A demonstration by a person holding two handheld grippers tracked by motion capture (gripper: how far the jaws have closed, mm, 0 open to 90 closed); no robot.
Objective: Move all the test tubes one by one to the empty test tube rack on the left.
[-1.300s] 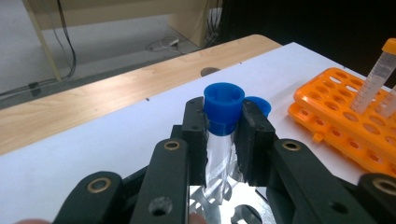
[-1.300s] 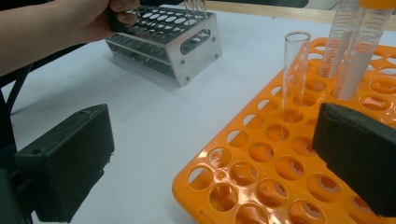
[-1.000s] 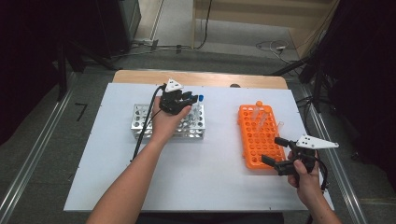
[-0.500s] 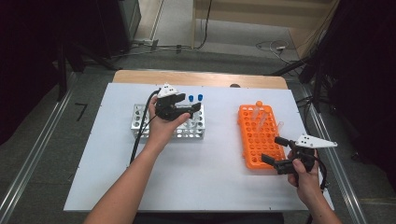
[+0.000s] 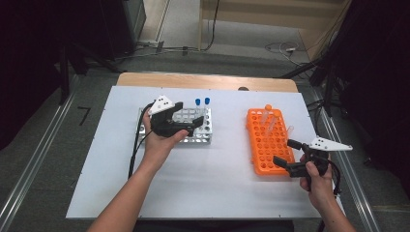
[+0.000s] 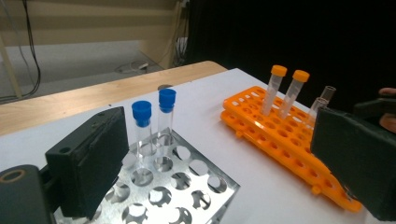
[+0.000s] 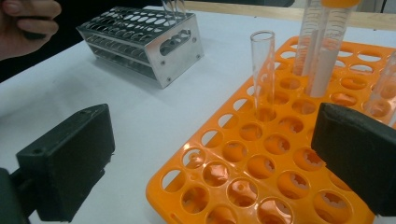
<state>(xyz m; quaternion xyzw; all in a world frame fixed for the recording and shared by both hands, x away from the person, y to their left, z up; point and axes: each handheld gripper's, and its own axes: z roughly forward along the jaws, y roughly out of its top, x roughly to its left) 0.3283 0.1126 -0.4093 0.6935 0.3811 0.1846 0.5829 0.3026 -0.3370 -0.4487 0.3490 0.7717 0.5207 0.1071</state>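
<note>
- Your left tool, jaws just opened wide with nothing between them, sits over the metal rack.
- Two upright blue-capped tubes stand just beyond it, toward the surface's far edge.
- Your right tool is spread, empty, at the orange rack's near right corner.

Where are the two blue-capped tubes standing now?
In the high view, the two blue-capped tubes stand side by side at the metal rack's far right corner.

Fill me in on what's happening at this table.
A person is moving test tubes between racks with two hand-held grippers. The left gripper hangs over the metal rack; its fingers have just been opening, nothing between them, and two blue-capped tubes stand in the rack's far corner. The right gripper waits open beside the orange rack, which holds orange-capped and uncapped tubes.
</note>
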